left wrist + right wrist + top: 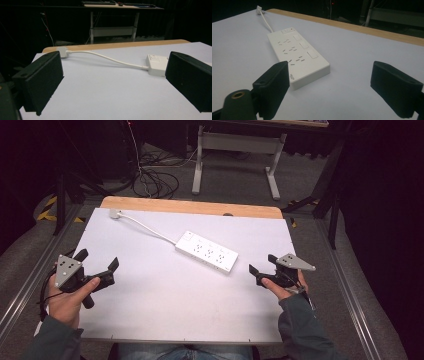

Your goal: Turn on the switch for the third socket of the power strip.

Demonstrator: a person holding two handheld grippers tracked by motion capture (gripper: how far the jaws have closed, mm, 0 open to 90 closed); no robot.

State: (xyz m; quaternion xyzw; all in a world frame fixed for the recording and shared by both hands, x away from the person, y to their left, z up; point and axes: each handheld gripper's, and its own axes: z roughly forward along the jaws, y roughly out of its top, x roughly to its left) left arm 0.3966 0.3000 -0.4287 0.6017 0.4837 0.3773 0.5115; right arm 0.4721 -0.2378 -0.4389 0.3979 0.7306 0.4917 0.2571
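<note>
**Both grippers wide, power strip untouched**

I have a gripper in each hand, and neither has anything in it. My left gripper [97, 265] hangs over the left side of the white tabletop [165, 300], its jaws spread wide with only bare surface between them in the left gripper view. My right gripper [264, 265] sits over the right side, jaws just as far apart and gripping nothing; in the right gripper view they frame the near end of the white power strip [297, 56] without touching it.

The power strip [206, 251] lies flat, sockets up, slightly right of the middle of the table and turned at an angle. Its switch end points toward the far left corner, and its white cord [147, 227] runs from that end in a loose curve to the plug [115, 213], which rests at the far left corner by the wooden edge [200, 207]. The strip is nearer my right gripper than my left, but clear of both.

As I judge it, the work has barely started: nothing is lifted, turned or gripped, and I see nothing plugged into the sockets. Everything remains to be done, starting with bringing a gripper in, most likely my right one onto the strip's near end.
</note>
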